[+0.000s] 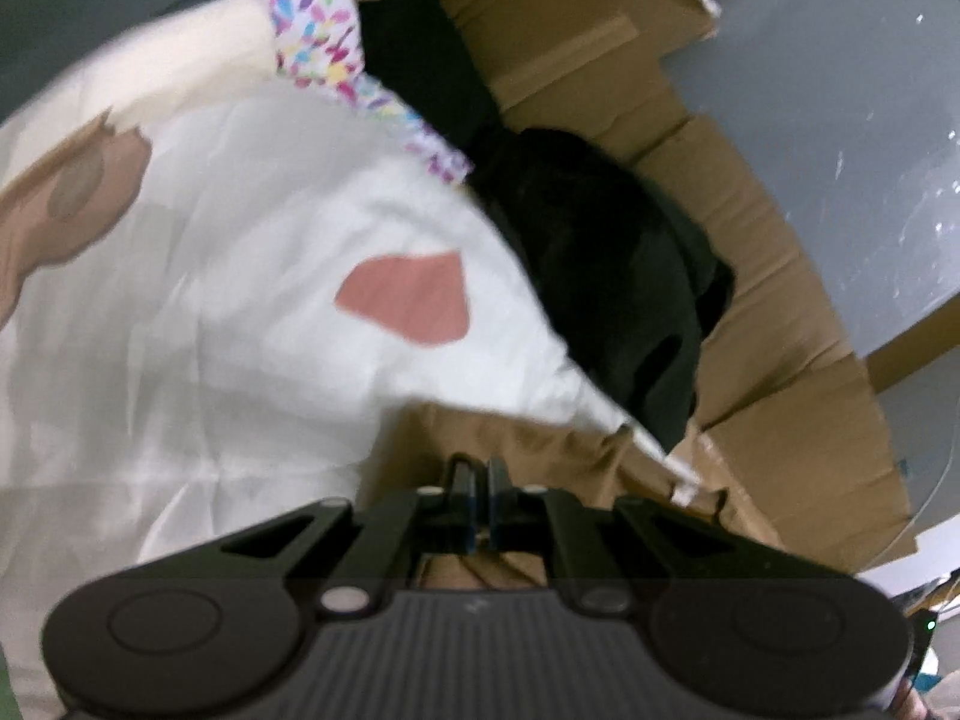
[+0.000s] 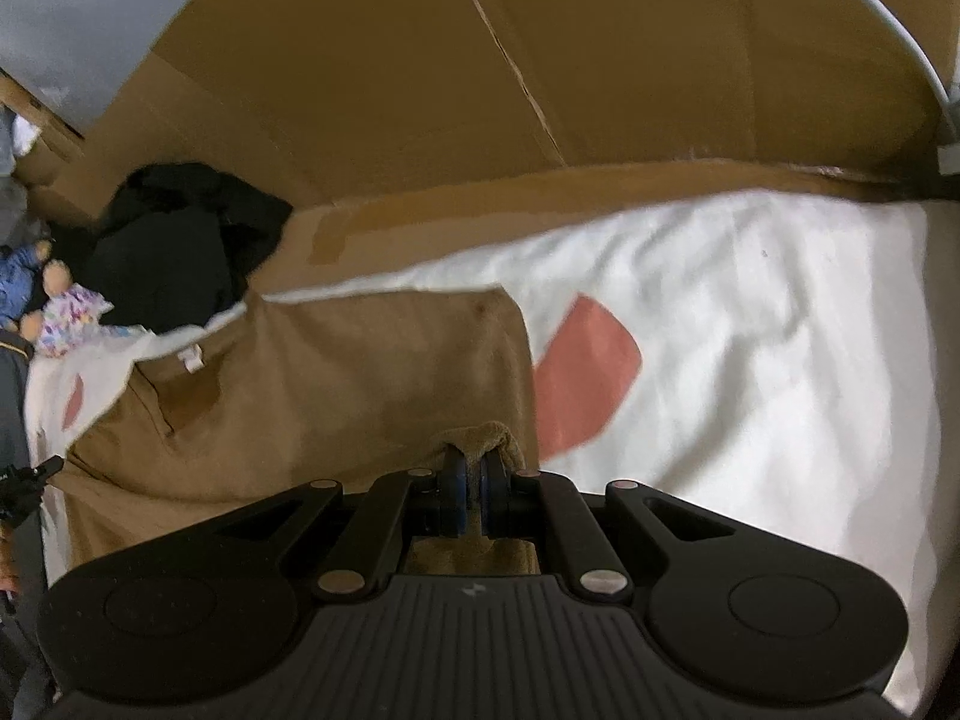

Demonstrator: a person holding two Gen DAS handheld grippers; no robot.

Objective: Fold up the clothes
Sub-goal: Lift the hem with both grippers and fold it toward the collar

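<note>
Clearly the fold is under way rather than finished: a brown garment [image 2: 288,384] lies on a white sheet with pink patches [image 2: 750,324], and both tools are pinching its near edge. The right tool [image 2: 472,480] is closed on a bunched bit of the brown cloth, a small ridge of fabric rising between its pads. The left tool [image 1: 480,474] is closed too, with brown cloth [image 1: 510,438] directly under and around its tips, so it seems to hold the same garment, though blur keeps the grip itself from being certain. In the right wrist view the garment spreads from the tool away to the left, its long axis running roughly across the picture; a small white label [image 2: 191,359] sits at its far left end, near a turned-up corner of the sheet. My reading is that one edge has been picked up and has yet to be carried over and laid flat; smoothing and any further folds remain. A black garment [image 2: 180,240] is heaped just beyond, against the cardboard [image 2: 420,90], not yet folded, and a doll in a patterned dress [image 2: 66,312] lies beside it.
</note>
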